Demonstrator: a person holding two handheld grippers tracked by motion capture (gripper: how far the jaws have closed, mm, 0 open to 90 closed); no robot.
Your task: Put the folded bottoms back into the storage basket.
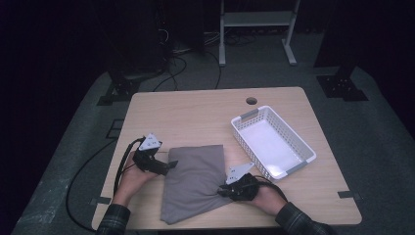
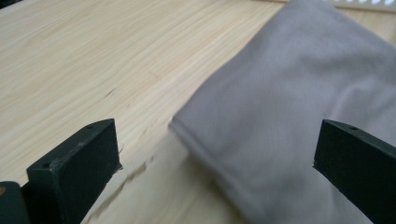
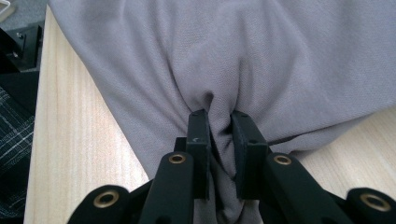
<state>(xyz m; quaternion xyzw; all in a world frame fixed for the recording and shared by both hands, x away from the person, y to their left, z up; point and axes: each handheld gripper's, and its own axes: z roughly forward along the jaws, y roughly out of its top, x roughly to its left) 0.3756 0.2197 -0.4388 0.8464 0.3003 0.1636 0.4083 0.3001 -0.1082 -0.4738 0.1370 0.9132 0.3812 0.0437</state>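
1. We are pinching the grey cloth [image 1: 195,181], lying beside the white basket [image 1: 272,141], with the right gripper [image 3: 219,122], anchoring its edge.
2. We are holding the left gripper [image 1: 169,165], jaws spread, at the cloth's opposite edge, likely for folding.

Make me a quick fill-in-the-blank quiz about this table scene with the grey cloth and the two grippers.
1. The right gripper is shut on the grey ____.
2. The jaws of the left gripper stand ____, beside the cloth's edge.
3. The white basket on the table holds ____.

Missing words: cloth; open; nothing
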